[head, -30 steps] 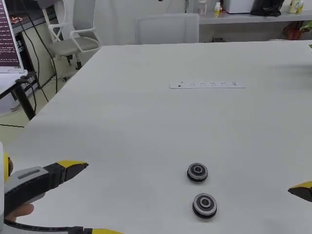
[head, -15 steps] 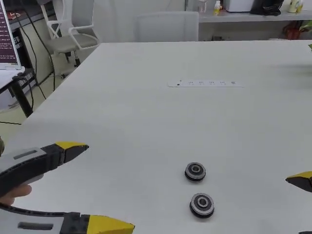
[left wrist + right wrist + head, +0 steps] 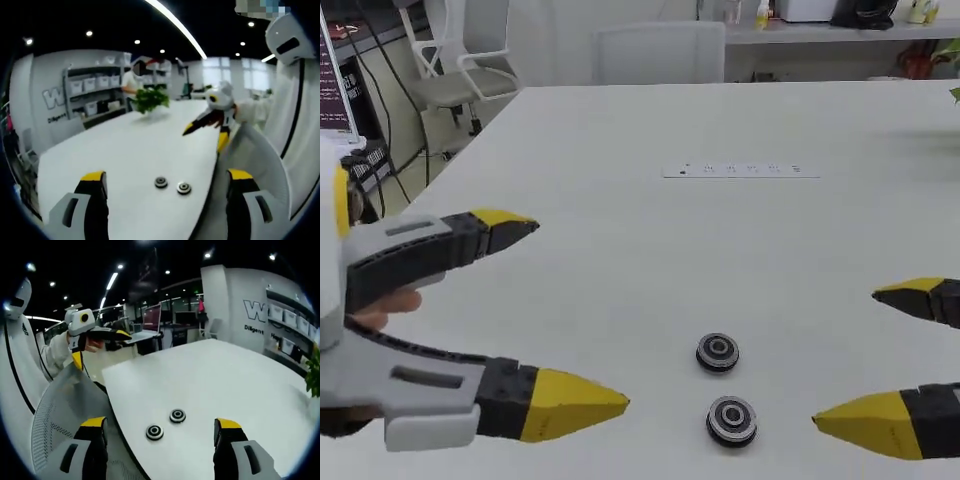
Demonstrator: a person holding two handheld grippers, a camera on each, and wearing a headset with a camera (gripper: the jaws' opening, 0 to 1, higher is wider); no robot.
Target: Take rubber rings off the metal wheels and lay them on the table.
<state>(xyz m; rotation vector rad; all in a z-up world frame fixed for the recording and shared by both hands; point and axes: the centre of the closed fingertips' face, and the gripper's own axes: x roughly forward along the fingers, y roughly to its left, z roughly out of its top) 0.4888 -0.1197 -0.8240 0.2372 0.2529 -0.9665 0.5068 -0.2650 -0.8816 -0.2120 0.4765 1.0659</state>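
Two metal wheels with dark rubber rings lie flat on the white table (image 3: 620,250), one (image 3: 718,352) just behind the other (image 3: 732,420). They also show in the left gripper view (image 3: 161,182) (image 3: 184,188) and the right gripper view (image 3: 177,415) (image 3: 154,432). My left gripper (image 3: 570,315) hangs open to the left of the wheels, above the table's near part. My right gripper (image 3: 850,357) hangs open to their right. Nothing is between either pair of jaws. Each gripper sees the other across the wheels: the right gripper (image 3: 210,120), the left gripper (image 3: 107,335).
A flat white power strip (image 3: 738,170) lies mid-table behind the wheels. Office chairs (image 3: 660,50) (image 3: 460,65) stand at the far edge and far left. A potted plant (image 3: 150,100) sits at one end of the table, and a mesh chair back (image 3: 55,410) is near the front edge.
Both grippers have come up and inward, further into the head view, toward the wheels. The wheels have not moved; the camera shifted slightly.
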